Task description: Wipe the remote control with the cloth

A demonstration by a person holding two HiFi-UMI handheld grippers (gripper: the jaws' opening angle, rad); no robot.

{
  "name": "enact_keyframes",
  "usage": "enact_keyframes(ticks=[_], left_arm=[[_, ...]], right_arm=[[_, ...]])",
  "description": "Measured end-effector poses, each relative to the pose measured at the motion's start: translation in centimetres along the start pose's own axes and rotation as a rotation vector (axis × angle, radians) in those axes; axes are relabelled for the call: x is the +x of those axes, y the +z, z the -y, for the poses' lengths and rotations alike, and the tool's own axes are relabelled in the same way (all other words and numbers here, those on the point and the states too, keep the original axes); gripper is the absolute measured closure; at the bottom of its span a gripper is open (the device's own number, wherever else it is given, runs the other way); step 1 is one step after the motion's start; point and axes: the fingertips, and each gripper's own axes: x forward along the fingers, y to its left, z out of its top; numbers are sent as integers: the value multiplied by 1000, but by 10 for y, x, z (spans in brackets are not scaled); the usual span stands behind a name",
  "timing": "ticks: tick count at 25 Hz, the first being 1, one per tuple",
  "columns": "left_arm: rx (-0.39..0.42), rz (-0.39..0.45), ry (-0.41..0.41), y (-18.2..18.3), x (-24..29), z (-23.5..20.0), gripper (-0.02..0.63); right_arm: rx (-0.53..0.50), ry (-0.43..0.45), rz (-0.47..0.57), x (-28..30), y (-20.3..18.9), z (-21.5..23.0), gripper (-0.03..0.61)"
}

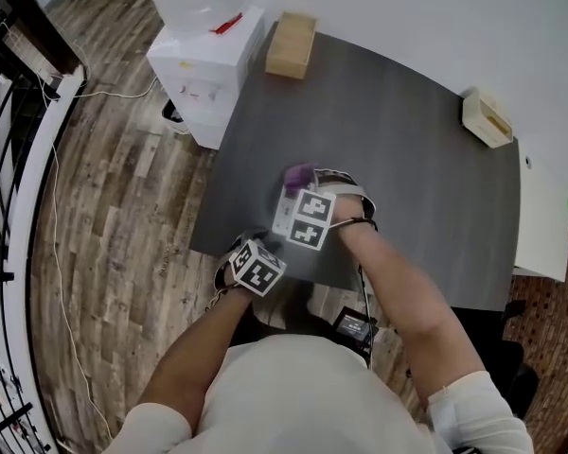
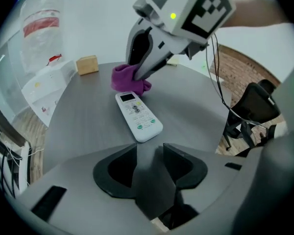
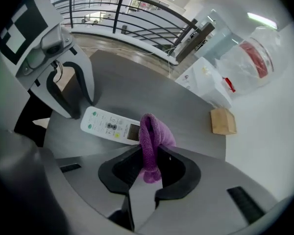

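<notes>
1. Two hand-held grippers are hovering over the near edge of a dark grey rectangular table [image 1: 398, 140], each carrying a cube with square markers.
2. The white rectangular plastic remote control [image 2: 138, 111] is lying flat, buttons up, toward seven o'clock on the table in the head view, close to the person's edge.
3. The right gripper [image 3: 149, 155] is pinching a purple terry cloth [image 3: 154, 131] between its closed jaws. A fold of the cloth is sticking up out of the jaws and a short tail is hanging below them.
4. In the left gripper view, that cloth [image 2: 130, 80] is reaching the remote's display end, at twelve o'clock from the remote. I cannot tell how firmly it is pressing.
5. The left gripper [image 2: 149, 148] is holding its jaws partly apart with nothing between them. It is sitting at six o'clock from the remote's button end, just short of touching it.
6. A small brown cardboard box [image 1: 291, 45] is resting at eleven o'clock on the table, and a pale wooden open box [image 1: 488, 118] at two o'clock.
7. A white water dispenser with a clear bottle [image 1: 204, 60] is standing on the wood-plank floor beside the table's ten o'clock corner.
8. A black metal railing [image 3: 122, 4] is running behind the table in the right gripper view.
</notes>
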Motion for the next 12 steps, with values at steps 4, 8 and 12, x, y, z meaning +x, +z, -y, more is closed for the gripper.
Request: enact_keyframes(ticks=[4,8,12], left_arm=[[16,2,8,1,2,-6,485],[35,7,9,2,2,-5,485],[47,17,5,4,3,-4,488]], right_arm=[[-52,15,0,0,10,-27,489],[-44,42,26,-10,22,-48,489],[64,112,47,-18,26,-65,489]])
